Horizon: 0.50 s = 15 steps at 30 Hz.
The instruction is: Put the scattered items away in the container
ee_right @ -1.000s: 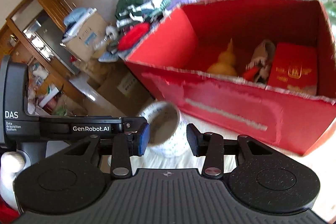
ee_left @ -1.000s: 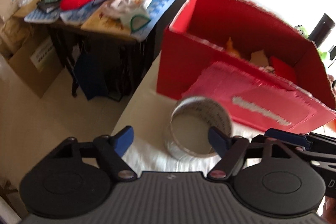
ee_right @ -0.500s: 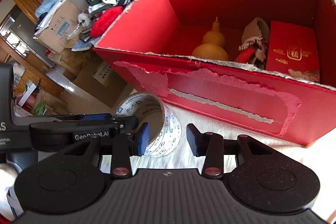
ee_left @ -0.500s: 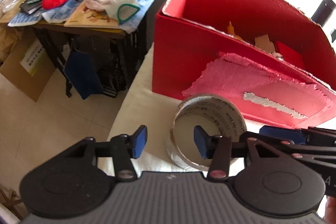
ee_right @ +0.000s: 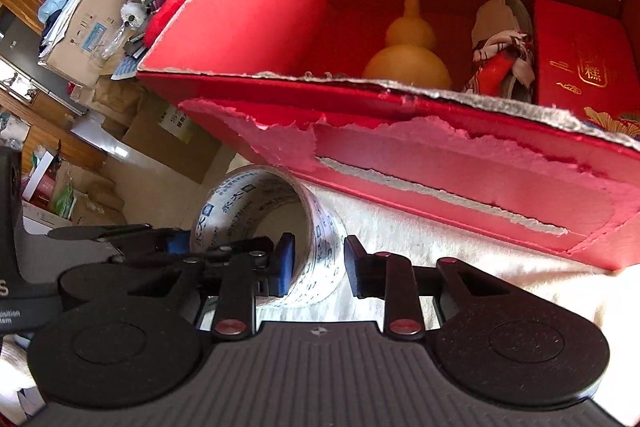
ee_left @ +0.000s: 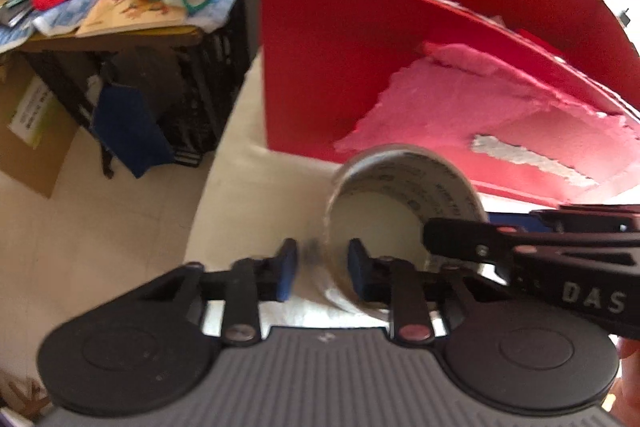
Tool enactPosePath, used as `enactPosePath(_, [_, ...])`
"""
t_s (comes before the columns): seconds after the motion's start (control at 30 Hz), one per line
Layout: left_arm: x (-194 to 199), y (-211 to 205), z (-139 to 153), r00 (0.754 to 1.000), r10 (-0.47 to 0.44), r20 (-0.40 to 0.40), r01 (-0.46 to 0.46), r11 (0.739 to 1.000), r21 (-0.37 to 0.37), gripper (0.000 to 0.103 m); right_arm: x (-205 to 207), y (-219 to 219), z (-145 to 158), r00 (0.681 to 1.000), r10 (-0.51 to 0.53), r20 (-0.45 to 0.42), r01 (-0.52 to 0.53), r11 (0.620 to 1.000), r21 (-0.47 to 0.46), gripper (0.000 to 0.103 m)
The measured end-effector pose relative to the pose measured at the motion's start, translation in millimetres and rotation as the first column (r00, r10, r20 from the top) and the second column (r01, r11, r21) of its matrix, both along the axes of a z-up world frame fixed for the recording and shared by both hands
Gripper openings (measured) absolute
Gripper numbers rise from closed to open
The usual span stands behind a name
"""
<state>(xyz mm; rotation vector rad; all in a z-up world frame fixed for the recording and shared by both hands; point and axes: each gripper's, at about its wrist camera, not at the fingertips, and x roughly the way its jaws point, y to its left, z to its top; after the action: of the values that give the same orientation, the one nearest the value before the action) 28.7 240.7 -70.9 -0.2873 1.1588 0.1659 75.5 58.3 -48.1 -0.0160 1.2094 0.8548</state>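
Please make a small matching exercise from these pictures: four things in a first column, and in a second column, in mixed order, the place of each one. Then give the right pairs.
Column one:
1. tape roll
2. yellow gourd
3. red gift box
4. left gripper

Column two:
A. upright against the right inner wall of the red cardboard box
B. on the white cloth, outside the box, in front of it
C. fingers on either side of the roll's left wall
D. inside the box, near its middle

Pairs: 1-B, 2-D, 3-A, 4-C

Tape roll (ee_right: pixel 276 227) (printed) beside red box (ee_right: pixel 440 163)
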Motion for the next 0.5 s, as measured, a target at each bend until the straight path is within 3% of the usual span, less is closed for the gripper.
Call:
enactPosePath(0.37, [-2, -11, -1, 0.999, -0.041, 0.021, 0.039, 0.998, 0.058, 0.020, 1, -4, 2, 1.000, 0.012, 0.013, -0.012, 1.000, 0.003, 0.021])
enactPosePath(0.5, [-9, -26, 4, 0.996, -0.082, 0.020, 0.079, 0.990, 0.119, 0.020, -2, -4, 4, 0.999, 0.032, 0.025, -0.032, 0.999, -0.011, 0.019])
